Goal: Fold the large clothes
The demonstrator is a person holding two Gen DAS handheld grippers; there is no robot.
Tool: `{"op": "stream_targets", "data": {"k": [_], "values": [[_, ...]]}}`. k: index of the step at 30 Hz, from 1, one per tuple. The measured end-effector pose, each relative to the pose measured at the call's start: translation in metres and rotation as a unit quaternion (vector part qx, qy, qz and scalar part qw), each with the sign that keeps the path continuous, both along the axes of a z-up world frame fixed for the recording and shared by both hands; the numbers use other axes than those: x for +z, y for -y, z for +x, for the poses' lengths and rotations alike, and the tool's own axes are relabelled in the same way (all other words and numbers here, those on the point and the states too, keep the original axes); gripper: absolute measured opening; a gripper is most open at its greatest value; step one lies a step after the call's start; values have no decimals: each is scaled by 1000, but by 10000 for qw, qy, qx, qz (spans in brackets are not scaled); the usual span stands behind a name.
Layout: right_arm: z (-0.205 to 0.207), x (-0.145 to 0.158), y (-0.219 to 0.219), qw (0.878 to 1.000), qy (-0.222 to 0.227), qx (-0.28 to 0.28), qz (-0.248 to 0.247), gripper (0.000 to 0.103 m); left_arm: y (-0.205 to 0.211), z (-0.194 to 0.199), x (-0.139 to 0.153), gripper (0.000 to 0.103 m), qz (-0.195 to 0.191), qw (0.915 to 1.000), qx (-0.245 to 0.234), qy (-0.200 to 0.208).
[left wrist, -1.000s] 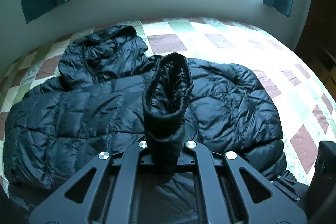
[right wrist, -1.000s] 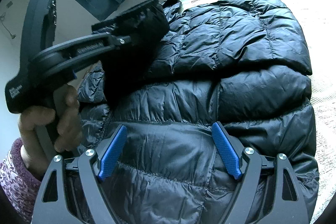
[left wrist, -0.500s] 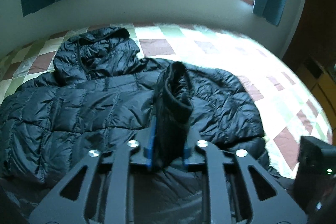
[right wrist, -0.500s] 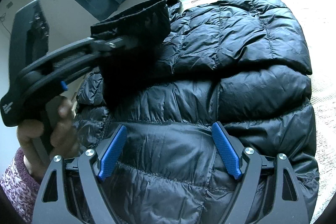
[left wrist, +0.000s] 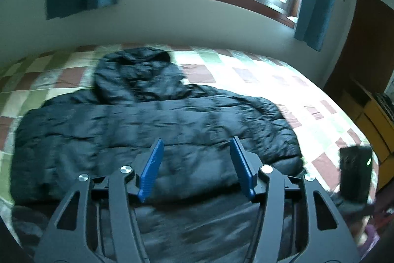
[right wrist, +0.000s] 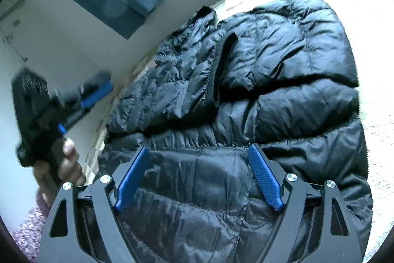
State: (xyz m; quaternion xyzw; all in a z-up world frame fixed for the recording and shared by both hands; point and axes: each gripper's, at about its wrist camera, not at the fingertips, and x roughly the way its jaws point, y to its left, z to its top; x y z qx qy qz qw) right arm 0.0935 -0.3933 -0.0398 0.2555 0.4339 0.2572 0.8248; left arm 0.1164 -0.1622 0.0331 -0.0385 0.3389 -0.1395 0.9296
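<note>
Black sleeve (right wrist: 221, 70) released, left tool (left wrist: 197, 164) opening empty

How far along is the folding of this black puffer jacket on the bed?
Done: one sleeve lies folded across the jacket. In hand: nothing; the left gripper is opening, empty, and the right gripper hovers open. Left: the hood and body remain spread on the quilt.

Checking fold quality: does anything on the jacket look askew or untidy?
Slightly: the sleeve folded across the black puffer jacket lies at a slant, its cuff gaping open. Nothing looks damaged; both grippers hold nothing.
</note>
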Motion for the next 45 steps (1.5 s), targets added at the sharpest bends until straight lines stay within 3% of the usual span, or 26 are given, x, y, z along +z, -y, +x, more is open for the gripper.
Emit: {"op": "stream_targets", "data": {"k": [4, 9, 11, 13, 14, 16, 21, 28, 31, 36, 39, 41, 42, 45], "values": [[12, 9, 4, 9990, -270, -76, 351, 82, -53, -7, -3, 57, 119, 9990, 438, 44], [49, 12, -4, 9981, -488, -200, 309, 81, -133, -9, -15, 57, -96, 9926, 1206, -125], [68, 1, -11, 9953, -823, -208, 456, 71, -154, -10, -21, 58, -153, 9899, 1395, -191], [83, -10, -25, 9932, -1109, -155, 333, 46, -174, -11, -28, 58, -188, 9873, 1556, -264], [87, -12, -31, 9932, -1140, -107, 206, 39, -182, -12, -30, 59, -205, 9863, 1613, -290], [90, -4, -44, 9953, -963, -26, -117, 17, -198, -13, -35, 60, -311, 9842, 1712, -338], [94, 34, -46, 9968, -236, -243, -722, 10, -225, -10, -42, 64, -628, 9799, 1852, -388], [116, 5, -17, 9905, -618, -567, -1085, 9, -235, 14, -55, 64, -548, 9795, 1864, -530], [118, -14, -8, 9903, -811, -607, -951, 8, -239, 23, -65, 64, -551, 9772, 1914, -740], [113, -18, -2, 9916, -806, -562, -842, 8, -251, 32, -88, 64, -676, 9694, 2024, -1212], [116, -18, 2, 9925, -913, -420, -696, 9, -256, 31, -89, 64, -815, 9687, 1989, -1241], [115, -12, 8, 9929, -981, -312, -591, 13, -257, 29, -80, 64, -804, 9704, 1949, -1180], [114, -7, 10, 9930, -954, -288, -632, 21, -257, 27, -73, 64, -760, 9725, 1916, -1087], [112, 17, 17, 9936, -670, -307, -855, 56, -256, 26, -51, 64, -648, 9783, 1788, -820]]}}
